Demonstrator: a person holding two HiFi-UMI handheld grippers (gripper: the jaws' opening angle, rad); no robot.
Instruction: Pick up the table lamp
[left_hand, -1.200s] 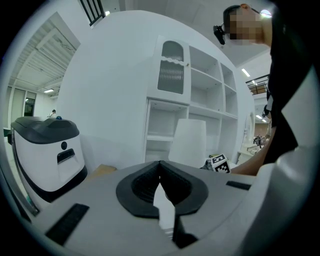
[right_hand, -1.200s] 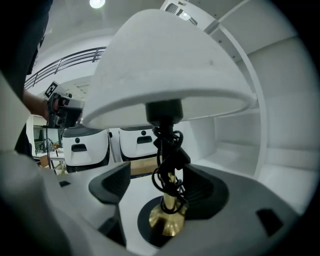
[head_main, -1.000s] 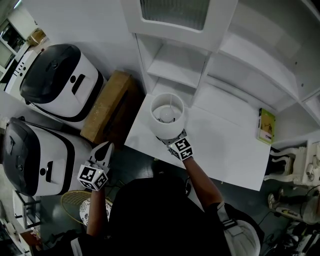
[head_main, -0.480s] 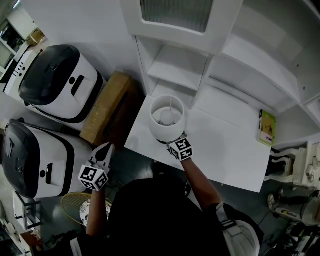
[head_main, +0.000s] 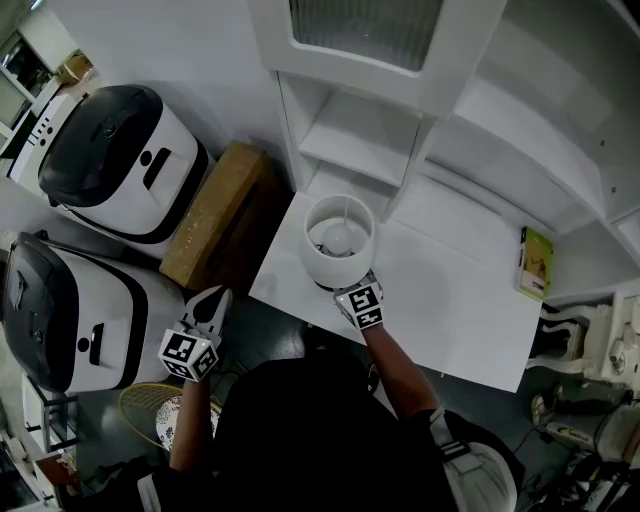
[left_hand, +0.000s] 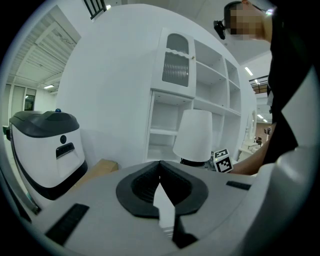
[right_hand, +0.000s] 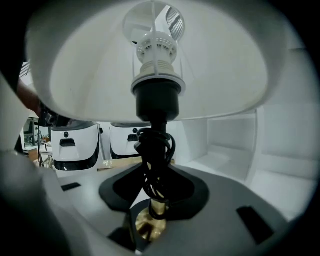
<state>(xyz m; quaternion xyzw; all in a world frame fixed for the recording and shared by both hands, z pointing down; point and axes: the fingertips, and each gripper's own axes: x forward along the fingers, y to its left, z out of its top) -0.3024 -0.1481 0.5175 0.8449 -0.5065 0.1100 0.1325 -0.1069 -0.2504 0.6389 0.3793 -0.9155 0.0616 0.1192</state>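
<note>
The table lamp (head_main: 338, 240) stands near the left front corner of the white desk (head_main: 450, 300), its white shade open to the head view. My right gripper (head_main: 348, 288) reaches under the shade from the front. In the right gripper view its jaws (right_hand: 152, 210) have just been closing and now grip the lamp's thin stem (right_hand: 156, 165), wound with black cord, just above the brass foot. My left gripper (head_main: 213, 303) hangs off the desk's left side, shut and empty (left_hand: 160, 172). The lamp (left_hand: 195, 135) is ahead of it and to its right.
Two white-and-black appliances (head_main: 120, 160) (head_main: 70, 310) and a cardboard box (head_main: 215, 215) stand left of the desk. A white shelf unit (head_main: 370, 130) rises right behind the lamp. A green book (head_main: 535, 262) lies at the desk's right edge.
The right gripper's marker cube sits slightly closer under the lamp's shade than before. The left gripper has kept its place.
</note>
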